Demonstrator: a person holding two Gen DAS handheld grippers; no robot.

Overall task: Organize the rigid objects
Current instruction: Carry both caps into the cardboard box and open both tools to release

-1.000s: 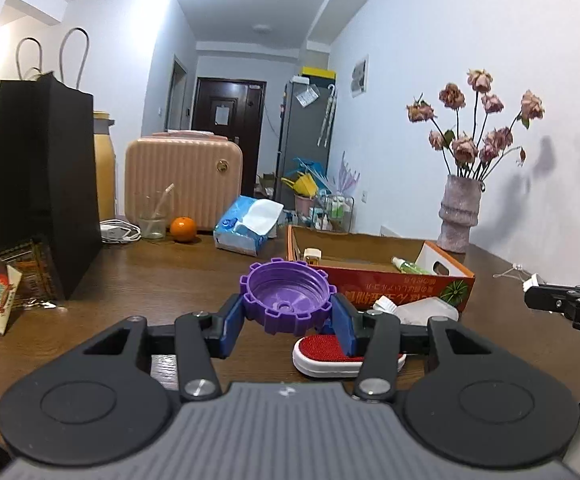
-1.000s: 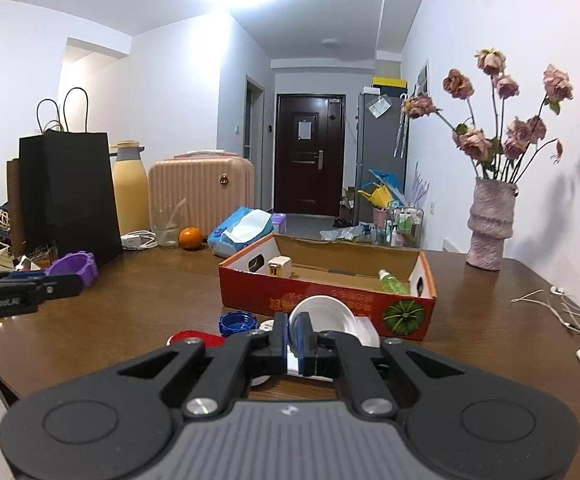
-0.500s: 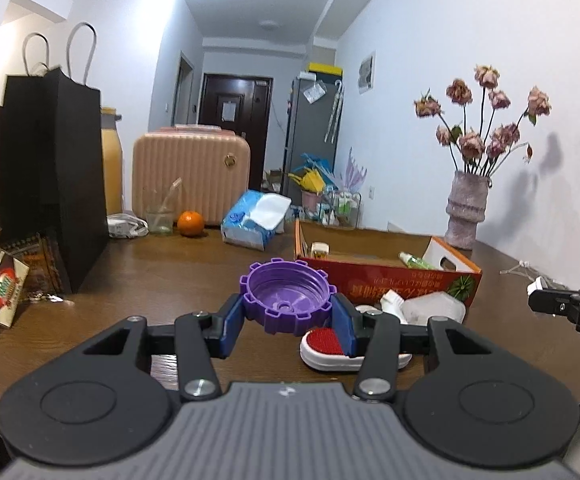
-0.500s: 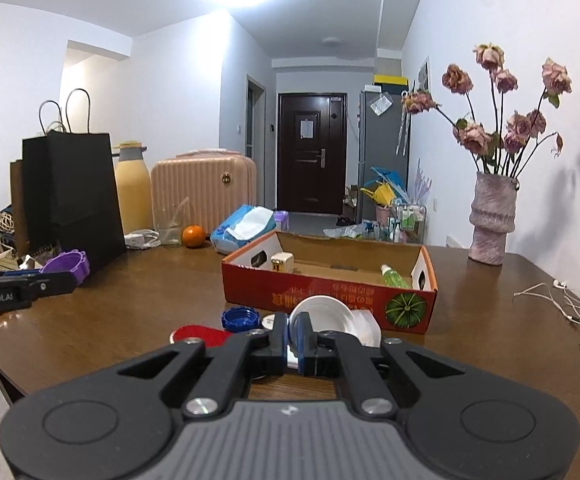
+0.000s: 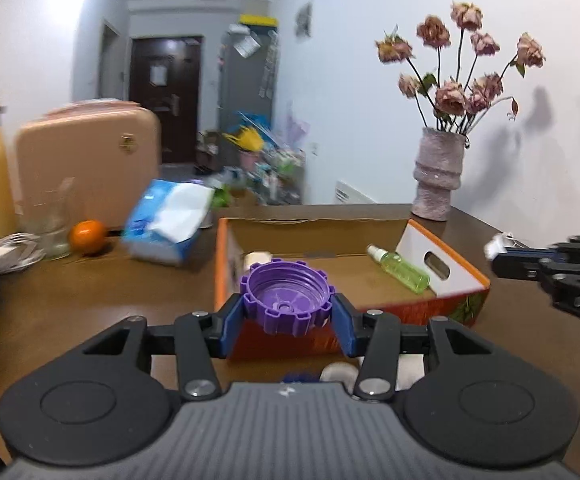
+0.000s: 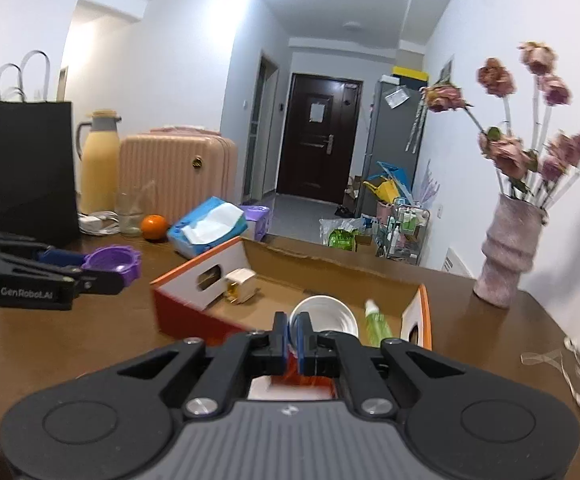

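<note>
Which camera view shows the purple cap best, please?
The left wrist view is best: the purple cap sits centred between the left hand-held gripper's fingers, open side up, with its inner threads and notched rim clear. The right wrist view shows the cap only small and side-on at the left edge.

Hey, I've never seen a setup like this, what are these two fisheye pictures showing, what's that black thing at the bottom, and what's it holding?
Each picture comes from a camera mounted on a hand-held gripper a person carries, looking forward along its two fingers. The black shape at the bottom is the tool itself. The left hand-held gripper is clamped on a purple notched cap. The right hand-held gripper pinches the rim of a white lid. Both hover at an open orange cardboard box on a brown table. Inside lie a green spray bottle and a small white object.
</note>
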